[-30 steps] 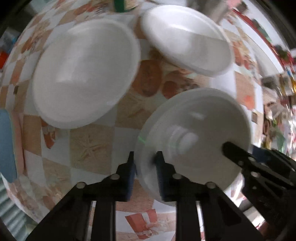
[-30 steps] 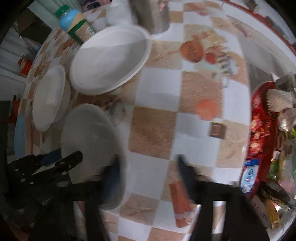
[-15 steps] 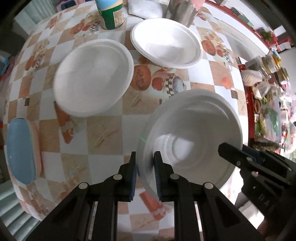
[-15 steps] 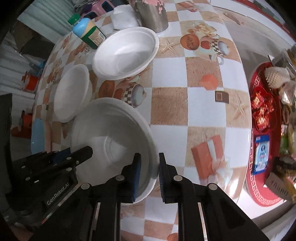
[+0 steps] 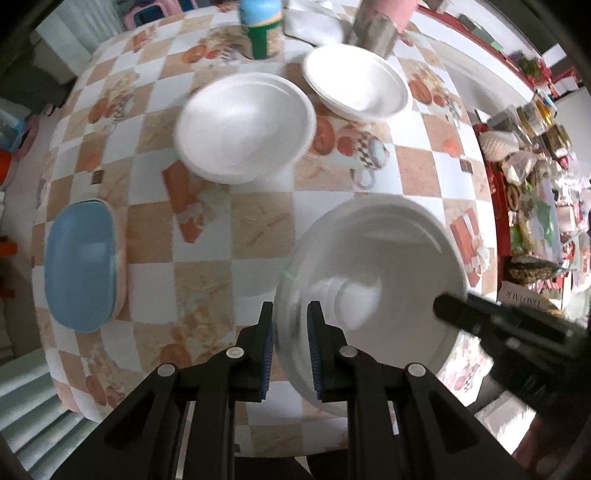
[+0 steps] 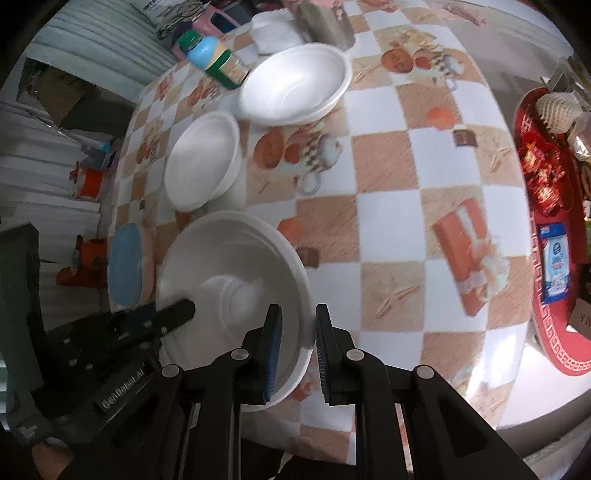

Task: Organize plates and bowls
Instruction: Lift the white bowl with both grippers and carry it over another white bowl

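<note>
Bowl rim clamped between both grippers

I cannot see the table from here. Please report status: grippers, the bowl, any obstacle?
Left gripper and right gripper both shut on the white bowl's rim, opposite sides. Bowl lifted over the table. Two white bowls ahead, path clear.

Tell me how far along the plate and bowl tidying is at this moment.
Early to midway. In hand: both the left gripper and the right gripper are clamped on opposite rims of one white bowl, held above the table. Possibly done: the middle white dish looks layered, as if already stacked. Left: the far white bowl sits alone near the bottle, and the held bowl is not yet placed.
</note>
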A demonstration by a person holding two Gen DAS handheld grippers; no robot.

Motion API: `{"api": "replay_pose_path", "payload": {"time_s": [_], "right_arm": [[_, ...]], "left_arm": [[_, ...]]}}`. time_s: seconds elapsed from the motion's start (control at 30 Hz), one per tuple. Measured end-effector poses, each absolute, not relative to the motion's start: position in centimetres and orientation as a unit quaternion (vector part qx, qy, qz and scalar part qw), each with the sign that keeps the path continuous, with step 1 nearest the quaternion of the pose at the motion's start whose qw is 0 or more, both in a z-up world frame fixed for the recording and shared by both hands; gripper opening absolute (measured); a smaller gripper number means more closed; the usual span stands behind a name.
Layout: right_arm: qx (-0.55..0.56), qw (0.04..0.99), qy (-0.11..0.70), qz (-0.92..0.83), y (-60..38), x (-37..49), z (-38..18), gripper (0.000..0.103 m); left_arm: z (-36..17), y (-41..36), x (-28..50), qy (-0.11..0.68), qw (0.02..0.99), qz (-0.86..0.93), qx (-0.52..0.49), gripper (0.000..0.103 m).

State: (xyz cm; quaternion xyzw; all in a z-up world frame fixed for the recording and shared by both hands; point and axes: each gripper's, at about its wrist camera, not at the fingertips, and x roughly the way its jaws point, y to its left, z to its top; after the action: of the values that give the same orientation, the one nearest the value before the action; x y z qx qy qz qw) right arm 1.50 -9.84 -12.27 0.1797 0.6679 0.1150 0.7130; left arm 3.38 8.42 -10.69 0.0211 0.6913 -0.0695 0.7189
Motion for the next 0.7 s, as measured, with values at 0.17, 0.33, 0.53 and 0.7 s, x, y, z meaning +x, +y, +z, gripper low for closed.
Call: {"api": "replay_pose_path", "payload": {"time_s": [0.17, 0.33, 0.53, 0.7], "right_arm": [[0.178, 0.708, 0.67, 0.136, -8.2, 0.8, -12.5, 0.02], [0.171, 0.707, 0.671, 0.145, -7.0, 0.7, -12.5, 0.013], [0.157, 0.711, 0.673, 0.131, -5.8, 1.0, -12.5, 0.013], [0.157, 0.72, 0.668, 0.108, -5.3, 0.8, -11.2, 0.013]], "left_arm": [[-9.6, 10.0, 3.2, 0.681, 0.73, -0.055, 0.014, 0.016], [-10.1, 11.6, 2.9, 0.687, 0.725, -0.049, -0.004, 0.014], [-10.3, 12.2, 3.3, 0.688, 0.721, -0.075, 0.01, 0.014], [-9.7, 12.8, 4.8, 0.679, 0.727, -0.101, 0.019, 0.014]]}}
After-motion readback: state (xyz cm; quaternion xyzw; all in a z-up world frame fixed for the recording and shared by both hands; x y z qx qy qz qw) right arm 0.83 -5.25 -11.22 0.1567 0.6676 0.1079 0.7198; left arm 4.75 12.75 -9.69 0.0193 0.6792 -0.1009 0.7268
